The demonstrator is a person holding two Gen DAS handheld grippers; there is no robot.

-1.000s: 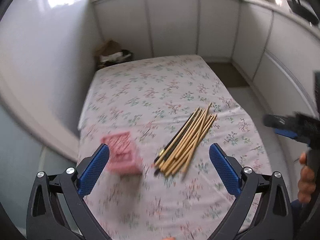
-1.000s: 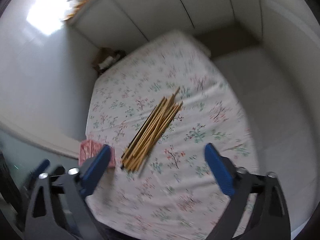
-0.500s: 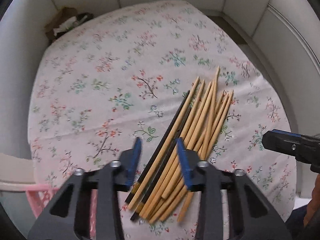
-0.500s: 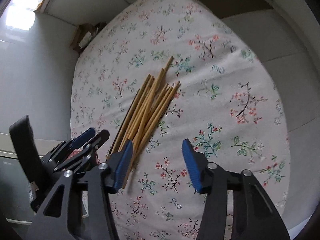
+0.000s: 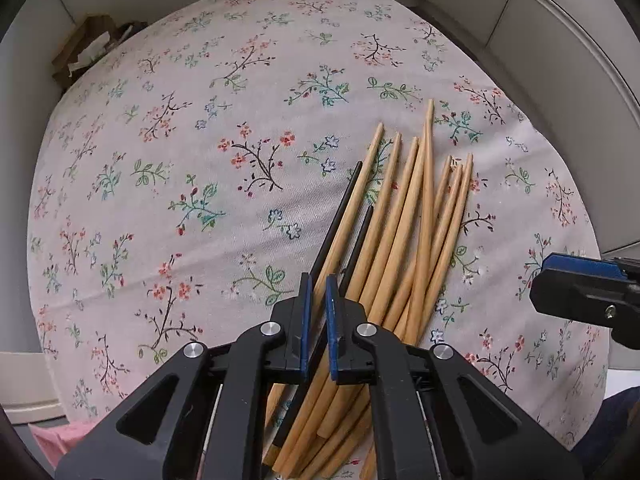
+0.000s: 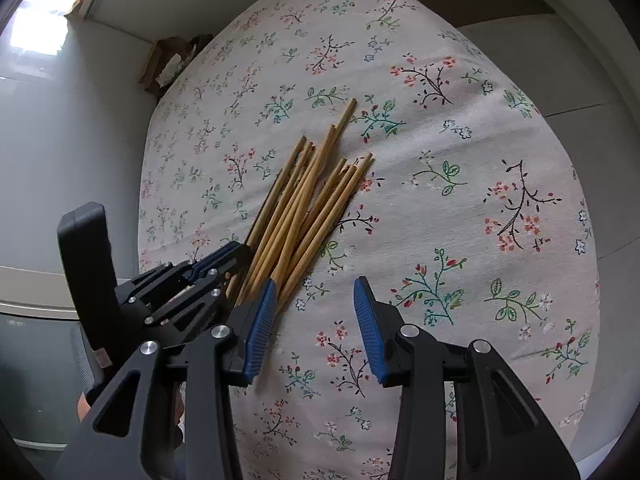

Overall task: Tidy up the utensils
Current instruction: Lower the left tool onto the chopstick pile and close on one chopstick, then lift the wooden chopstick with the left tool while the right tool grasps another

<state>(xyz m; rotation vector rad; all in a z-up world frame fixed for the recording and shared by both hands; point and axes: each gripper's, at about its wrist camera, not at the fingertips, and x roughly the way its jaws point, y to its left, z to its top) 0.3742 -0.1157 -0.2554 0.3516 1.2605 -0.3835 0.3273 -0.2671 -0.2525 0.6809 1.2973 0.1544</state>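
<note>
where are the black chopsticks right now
In the left wrist view the black chopsticks lie on the left edge of the wooden chopstick pile on the floral tablecloth, running into the nearly closed left tongs.

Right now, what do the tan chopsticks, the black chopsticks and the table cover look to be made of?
Tan chopsticks: likely bamboo or wood, matte, with faint lengthwise grain. Black chopsticks: smooth uniform black, possibly plastic or lacquered wood; cannot tell which. Table cover: woven fabric with a printed floral pattern, showing soft creases. The left gripper is nearly closed around a chopstick.
</note>
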